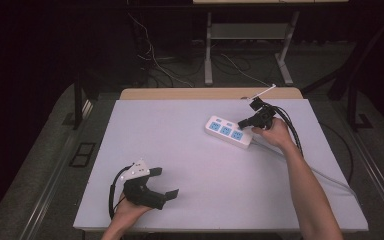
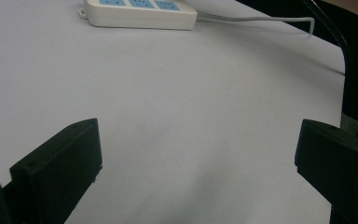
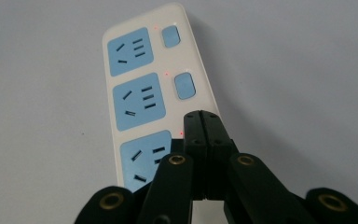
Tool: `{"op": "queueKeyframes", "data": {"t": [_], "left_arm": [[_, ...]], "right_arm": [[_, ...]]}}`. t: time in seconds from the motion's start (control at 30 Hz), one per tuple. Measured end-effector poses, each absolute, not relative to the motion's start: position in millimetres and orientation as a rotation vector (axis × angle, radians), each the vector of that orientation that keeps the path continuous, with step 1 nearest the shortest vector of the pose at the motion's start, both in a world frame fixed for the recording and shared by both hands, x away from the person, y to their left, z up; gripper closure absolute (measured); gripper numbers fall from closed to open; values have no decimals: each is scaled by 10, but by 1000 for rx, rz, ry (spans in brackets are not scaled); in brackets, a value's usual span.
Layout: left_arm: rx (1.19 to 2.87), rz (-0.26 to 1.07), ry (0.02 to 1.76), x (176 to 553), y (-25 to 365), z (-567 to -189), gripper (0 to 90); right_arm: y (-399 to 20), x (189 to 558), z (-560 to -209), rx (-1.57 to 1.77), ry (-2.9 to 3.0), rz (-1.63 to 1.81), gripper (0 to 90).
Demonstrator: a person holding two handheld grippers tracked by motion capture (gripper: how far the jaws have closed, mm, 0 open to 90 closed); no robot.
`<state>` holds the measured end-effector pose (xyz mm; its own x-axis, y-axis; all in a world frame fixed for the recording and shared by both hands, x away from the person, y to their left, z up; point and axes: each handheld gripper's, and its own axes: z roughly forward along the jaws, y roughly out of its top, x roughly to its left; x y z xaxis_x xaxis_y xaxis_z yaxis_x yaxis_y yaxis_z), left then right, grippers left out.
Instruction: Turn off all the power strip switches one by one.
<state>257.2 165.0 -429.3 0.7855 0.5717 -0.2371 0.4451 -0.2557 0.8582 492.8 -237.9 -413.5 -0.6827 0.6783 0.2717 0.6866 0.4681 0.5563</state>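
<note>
White power strip (image 1: 228,131) lies flat on the far right part of the white tabletop (image 1: 190,165), angled. It has three blue socket faces in a row. Right gripper view: each socket (image 3: 137,101) is paired with a blue rocker switch (image 3: 185,85), with a small red light beside each. No readable brand or lettering. Its white cord (image 1: 330,179) runs off toward the right near edge of the table.

Right gripper (image 1: 245,122) sits at the strip's near-right end. Jaws pressed fully together with nothing between them, tips over the spot beside the third socket where that socket's switch would be. Cannot tell if the tips touch the strip. Black cables (image 1: 291,127) loop behind the hand (image 1: 275,134).

Left gripper (image 1: 164,182) is low at the front left, well apart from the strip. Jaws spread wide, holding nothing. In the left gripper view, bare table lies between the jaws and the strip (image 2: 140,11) is far ahead.

Nothing lies on the table between the two grippers. A wooden edge (image 1: 210,93) shows behind the white top. Dark room, grey floor, loose wires (image 1: 152,55) and white desk legs (image 1: 209,50) at the back.
</note>
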Motion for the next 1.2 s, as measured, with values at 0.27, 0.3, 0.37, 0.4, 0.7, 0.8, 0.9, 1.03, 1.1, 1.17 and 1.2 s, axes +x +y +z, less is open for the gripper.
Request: {"op": "queueKeyframes", "data": {"t": [0.27, 0.3, 0.37, 0.4, 0.7, 0.8, 0.9, 1.03, 1.1, 1.17, 1.2], "left_arm": [[1901, 141, 770, 2575, 1634, -4299, 0], [1901, 142, 769, 2575, 1633, -4298, 0], [1900, 141, 772, 2573, 1635, -4297, 0], [1899, 142, 772, 2571, 1636, -4297, 0], [1909, 142, 770, 2584, 1634, -4304, 0], [1910, 141, 767, 2581, 1631, -4303, 0], [1909, 140, 767, 2577, 1630, -4302, 0], [1908, 141, 766, 2573, 1629, -4302, 0], [1912, 142, 762, 2563, 1625, -4300, 0], [1913, 142, 760, 2561, 1624, -4299, 0], [1912, 140, 759, 2559, 1622, -4298, 0]], "right_arm": [[-2384, 4886, -4178, -1255, -2681, -1078, 900], [-2387, 4880, -4183, -1251, -2686, -1087, 900], [-2386, 4863, -4183, -1250, -2704, -1090, 900], [-2386, 4863, -4183, -1250, -2704, -1090, 900], [-2456, 4847, -4238, -1283, -2625, -1169, 900], [-2448, 4834, -4238, -1284, -2639, -1174, 900], [-2439, 4828, -4232, -1282, -2649, -1166, 900], [-2442, 4815, -4244, -1294, -2648, -1180, 900], [-2442, 4802, -4249, -1303, -2646, -1185, 900], [-2438, 4803, -4253, -1300, -2649, -1184, 900], [-2439, 4803, -4255, -1303, -2645, -1186, 900]]}}
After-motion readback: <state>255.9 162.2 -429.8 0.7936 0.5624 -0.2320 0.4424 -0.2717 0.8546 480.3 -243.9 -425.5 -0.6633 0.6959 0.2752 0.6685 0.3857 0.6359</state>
